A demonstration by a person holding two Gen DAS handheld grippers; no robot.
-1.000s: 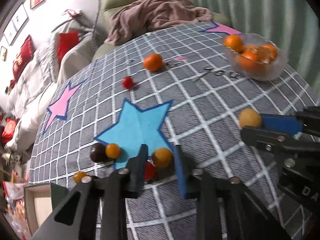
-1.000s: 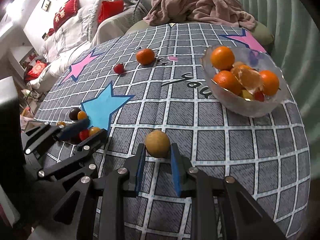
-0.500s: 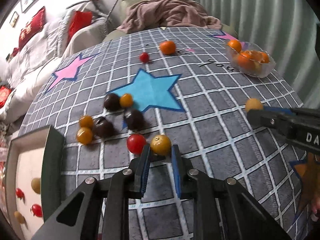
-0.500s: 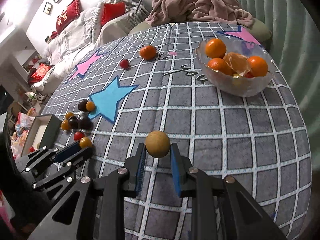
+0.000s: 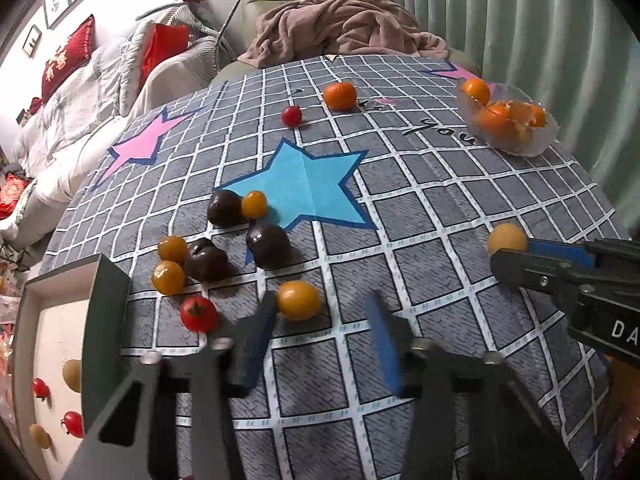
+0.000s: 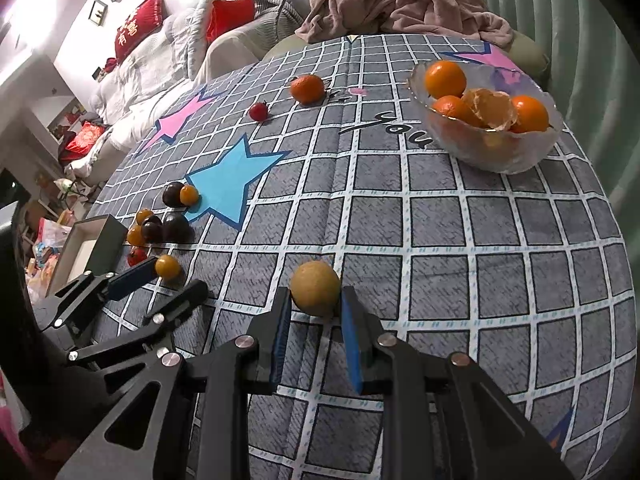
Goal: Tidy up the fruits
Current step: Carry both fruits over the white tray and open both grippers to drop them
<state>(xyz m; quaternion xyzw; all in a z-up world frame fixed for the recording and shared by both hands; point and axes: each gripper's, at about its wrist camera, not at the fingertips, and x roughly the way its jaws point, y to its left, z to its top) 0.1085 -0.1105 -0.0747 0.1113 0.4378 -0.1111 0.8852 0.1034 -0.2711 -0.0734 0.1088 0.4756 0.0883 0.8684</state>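
Observation:
My right gripper (image 6: 314,304) is shut on a tan round fruit (image 6: 315,294), held just above the checked tablecloth; it also shows in the left wrist view (image 5: 507,238). My left gripper (image 5: 320,318) is open; a yellow cherry tomato (image 5: 298,300) lies on the cloth by its left finger. Beside it lie a red tomato (image 5: 198,313), three dark plums (image 5: 268,245) and more yellow tomatoes (image 5: 168,277). A grey box (image 5: 60,360) at the left edge holds small fruits.
A glass bowl (image 6: 486,148) of oranges stands at the far right. A loose orange (image 6: 307,88) and a red tomato (image 6: 258,111) lie at the far side. A couch with a pink blanket (image 6: 404,4) is behind the table.
My left gripper opened and let the yellow tomato go; it now rests on the cloth. Earlier it pulled back from the star. The right gripper still holds the tan fruit.

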